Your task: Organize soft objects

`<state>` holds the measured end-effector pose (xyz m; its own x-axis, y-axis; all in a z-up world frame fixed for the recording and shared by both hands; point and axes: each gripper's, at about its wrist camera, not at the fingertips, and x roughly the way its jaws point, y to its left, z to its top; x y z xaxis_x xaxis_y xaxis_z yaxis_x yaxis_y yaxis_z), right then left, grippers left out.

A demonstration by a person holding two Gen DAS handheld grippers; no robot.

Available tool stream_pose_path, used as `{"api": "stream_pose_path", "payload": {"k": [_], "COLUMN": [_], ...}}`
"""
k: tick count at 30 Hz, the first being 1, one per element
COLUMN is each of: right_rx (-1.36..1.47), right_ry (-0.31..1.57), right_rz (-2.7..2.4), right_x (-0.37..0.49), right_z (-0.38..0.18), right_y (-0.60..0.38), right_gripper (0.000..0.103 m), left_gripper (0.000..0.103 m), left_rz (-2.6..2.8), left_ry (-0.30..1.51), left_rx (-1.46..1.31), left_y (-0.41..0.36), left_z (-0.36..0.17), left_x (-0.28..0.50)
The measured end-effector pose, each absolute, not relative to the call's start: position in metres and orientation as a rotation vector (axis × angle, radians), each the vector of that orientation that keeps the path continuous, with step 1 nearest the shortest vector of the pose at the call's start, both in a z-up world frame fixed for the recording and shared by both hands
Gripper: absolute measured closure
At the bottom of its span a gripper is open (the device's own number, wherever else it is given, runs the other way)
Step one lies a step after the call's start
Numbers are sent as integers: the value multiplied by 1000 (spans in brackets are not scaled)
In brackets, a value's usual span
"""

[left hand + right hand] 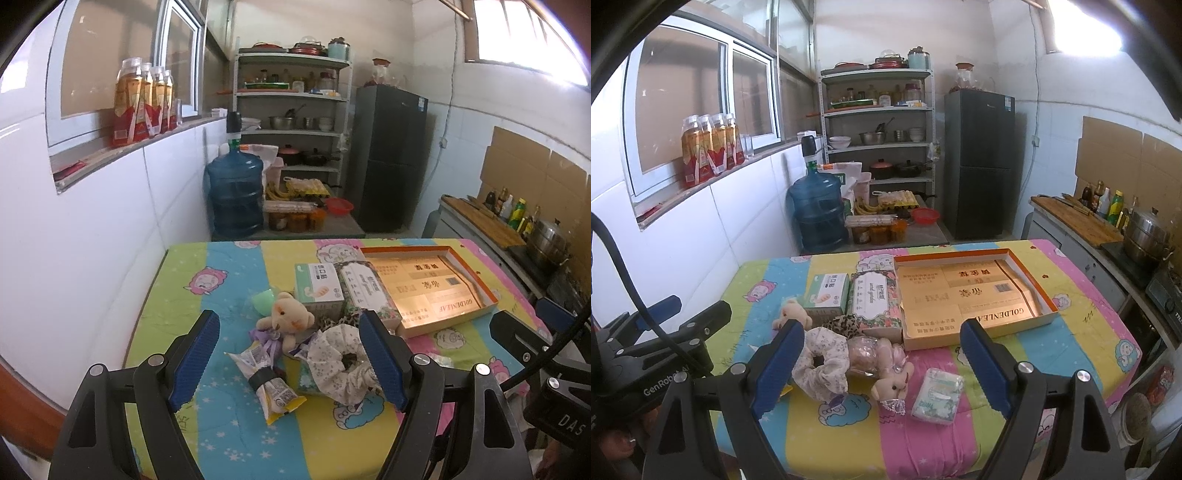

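On the colourful cartoon tablecloth (221, 435) lie a cream teddy bear (286, 317), a floral scrunchie (340, 365), a leopard scrunchie (842, 325), a snack packet bound with a black band (267, 384), a pink bear (886, 369) and a tissue pack (936, 395). An open gold shallow box (967, 295) lies behind them. My left gripper (288, 362) is open and empty, above the teddy and the snack packet. My right gripper (882, 365) is open and empty, above the floral scrunchie (823, 365) and the pink bear.
A green-white carton (317, 288) and a floral tissue box (369, 291) stand beside the gold box (428, 288). Beyond the table are a blue water jug (236, 195), a shelf rack (291, 110), a dark fridge (388, 158) and a counter with a steel pot (1145, 236) at right.
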<state>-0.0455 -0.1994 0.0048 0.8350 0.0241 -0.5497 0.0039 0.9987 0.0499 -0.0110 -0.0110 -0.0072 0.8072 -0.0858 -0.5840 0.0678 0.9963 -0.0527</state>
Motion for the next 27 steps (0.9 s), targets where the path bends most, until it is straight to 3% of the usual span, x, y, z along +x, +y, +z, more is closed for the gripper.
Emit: {"api": "stream_pose_path", "payload": {"k": [18, 27], "right_rx": [42, 31], "right_ry": [599, 668], "right_rz": [19, 85], "right_x": [-37, -23], "right_z": [-3, -31], "right_y": [-200, -197], "right_gripper": [17, 17], "left_gripper": [24, 24], "left_rz": [-93, -135], "left_ry": [636, 702], "left_rx": [-41, -130], "left_y": [-12, 10], "left_z": [-14, -51], "left_x": [-3, 10]}}
